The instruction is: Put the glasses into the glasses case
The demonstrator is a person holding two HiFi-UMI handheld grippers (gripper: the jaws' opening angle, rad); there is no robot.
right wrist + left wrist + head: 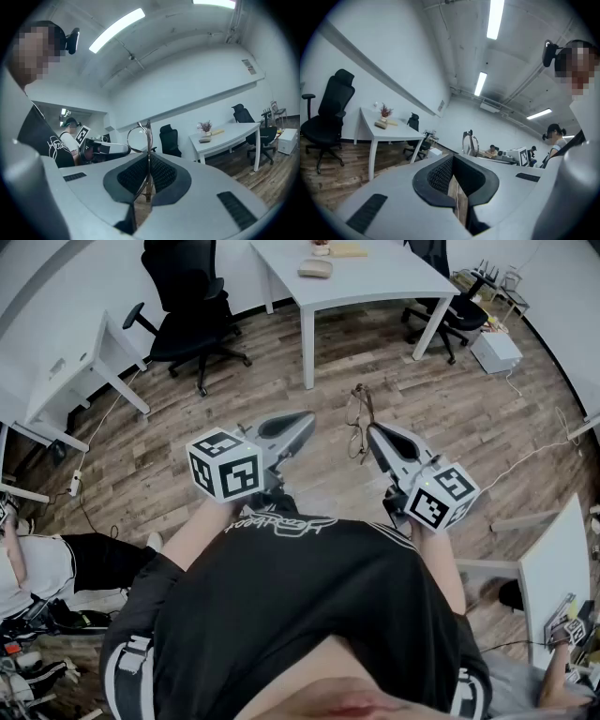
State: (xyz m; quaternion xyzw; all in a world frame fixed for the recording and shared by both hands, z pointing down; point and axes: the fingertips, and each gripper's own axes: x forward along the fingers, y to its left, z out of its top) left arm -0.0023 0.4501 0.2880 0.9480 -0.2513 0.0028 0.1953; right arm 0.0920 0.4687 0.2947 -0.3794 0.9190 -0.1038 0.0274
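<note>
I stand on a wooden floor with a gripper in each hand at chest height. My right gripper [371,430] [149,157] is shut on thin metal-framed glasses [357,423] [138,136], which stick up beyond the jaw tips. Beside it, my left gripper [307,416] [452,159] is shut with nothing in it. From the left gripper view the glasses [471,143] show just past its right jaw. A beige glasses case [315,268] [381,124] [205,139] lies far ahead on a white table [384,282], well away from both grippers.
Black office chairs [187,324] [450,306] flank the white table. A second white desk [80,371] stands at the left and a white box [497,351] sits on the floor at the right. A small plant [385,111] stands beside the case. People sit at the room's edges.
</note>
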